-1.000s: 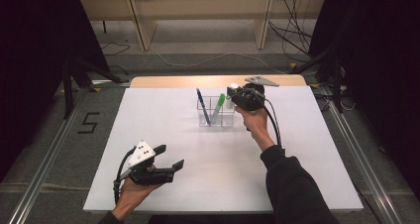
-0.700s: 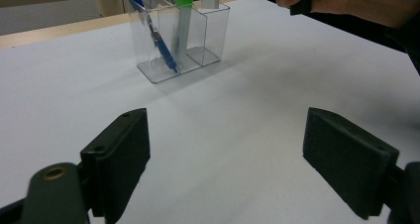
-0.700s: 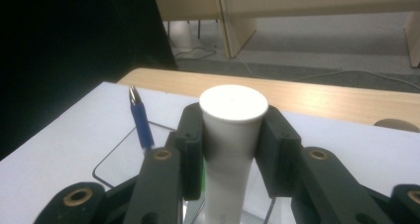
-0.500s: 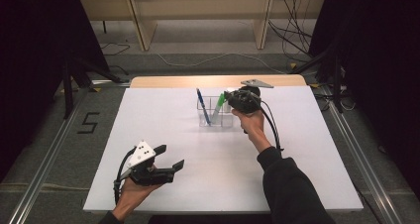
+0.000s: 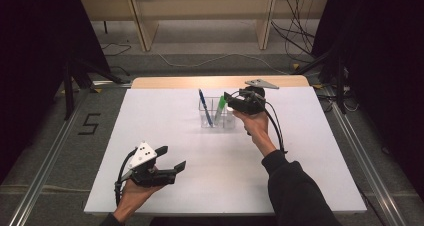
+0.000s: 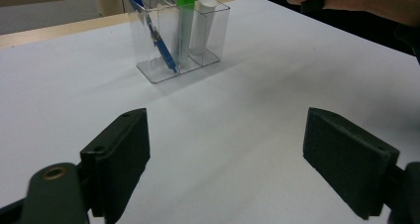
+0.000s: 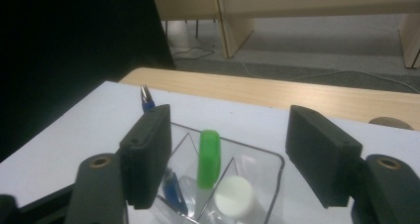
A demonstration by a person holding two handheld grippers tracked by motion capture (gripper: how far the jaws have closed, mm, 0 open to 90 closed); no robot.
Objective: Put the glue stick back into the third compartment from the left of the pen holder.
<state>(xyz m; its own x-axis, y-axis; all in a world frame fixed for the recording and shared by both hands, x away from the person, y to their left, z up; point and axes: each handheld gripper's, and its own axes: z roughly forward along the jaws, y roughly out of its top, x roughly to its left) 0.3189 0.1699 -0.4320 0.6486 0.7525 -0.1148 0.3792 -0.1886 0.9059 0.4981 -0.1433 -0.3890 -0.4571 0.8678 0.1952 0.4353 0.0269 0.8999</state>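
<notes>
right gripper (image 5: 231, 100) just opened over holder (image 5: 216, 121), empty | left gripper (image 5: 170, 157) wide, empty, near-left | risk: clipping green marker (image 7: 209, 157), tipping holder

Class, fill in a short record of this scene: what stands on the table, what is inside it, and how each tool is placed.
surface: white table
container: clear holder, upright, with compartments
contents: blue pen leaning; green marker; white stick
right tool: over the holder, jaws just opened, apart, gripping nothing
left tool: near table edge, jaws wide apart, nothing between them
</notes>
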